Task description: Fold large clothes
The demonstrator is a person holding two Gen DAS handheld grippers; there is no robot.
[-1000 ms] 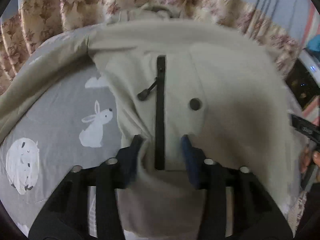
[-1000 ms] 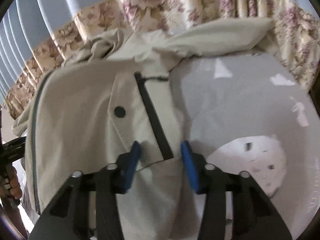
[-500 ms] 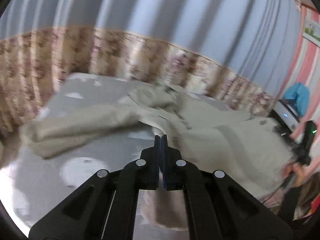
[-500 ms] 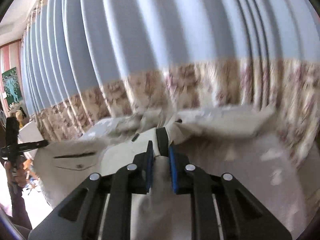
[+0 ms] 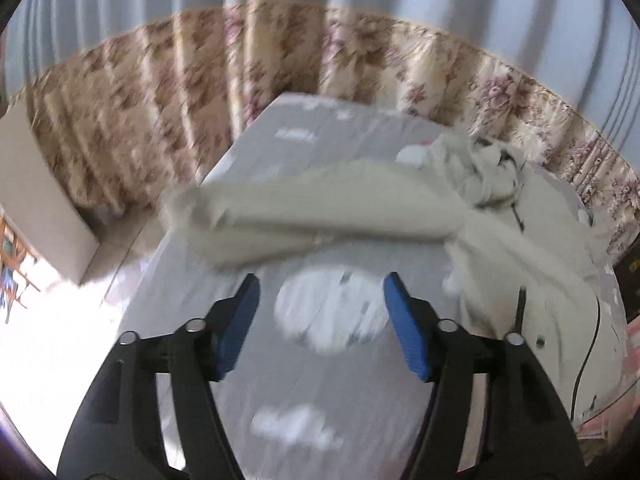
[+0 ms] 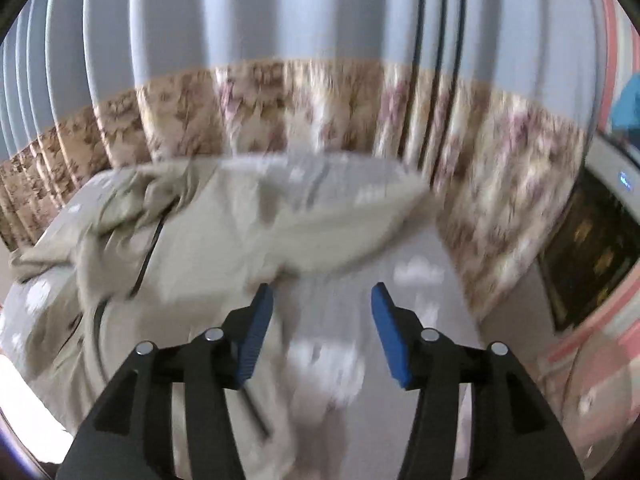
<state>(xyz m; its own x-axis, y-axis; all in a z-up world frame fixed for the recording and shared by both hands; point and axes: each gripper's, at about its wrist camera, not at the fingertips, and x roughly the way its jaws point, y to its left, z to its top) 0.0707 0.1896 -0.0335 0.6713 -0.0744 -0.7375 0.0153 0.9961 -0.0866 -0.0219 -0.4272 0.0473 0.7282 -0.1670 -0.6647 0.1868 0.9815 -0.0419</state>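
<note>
Left wrist view: your left tongs (image 5: 320,300) stand released, blue pads wide apart, nothing between them. The beige jacket (image 5: 500,248) lies on the bed (image 5: 312,380); its sleeve (image 5: 304,208) stretches across mid-frame toward the upper left, its cuff at the bed's edge. The body runs down the right side of the frame.

Right wrist view: your right tongs (image 6: 322,320) are likewise spread and empty. The jacket (image 6: 192,248) fills the left of the frame, its other sleeve (image 6: 340,224) reaching right across the middle, above the pads.

Risks, as I judge them:
- Both frames are smeared; grab while swinging and you may pinch the grey sheet along with the cloth, or miss.
- The cuff near the edge could slide off the bed.
- The bunched hood at the top may fold in crooked.

Pose: both tongs look low and forward, tilted down over the bed, short of the sleeves.
</note>
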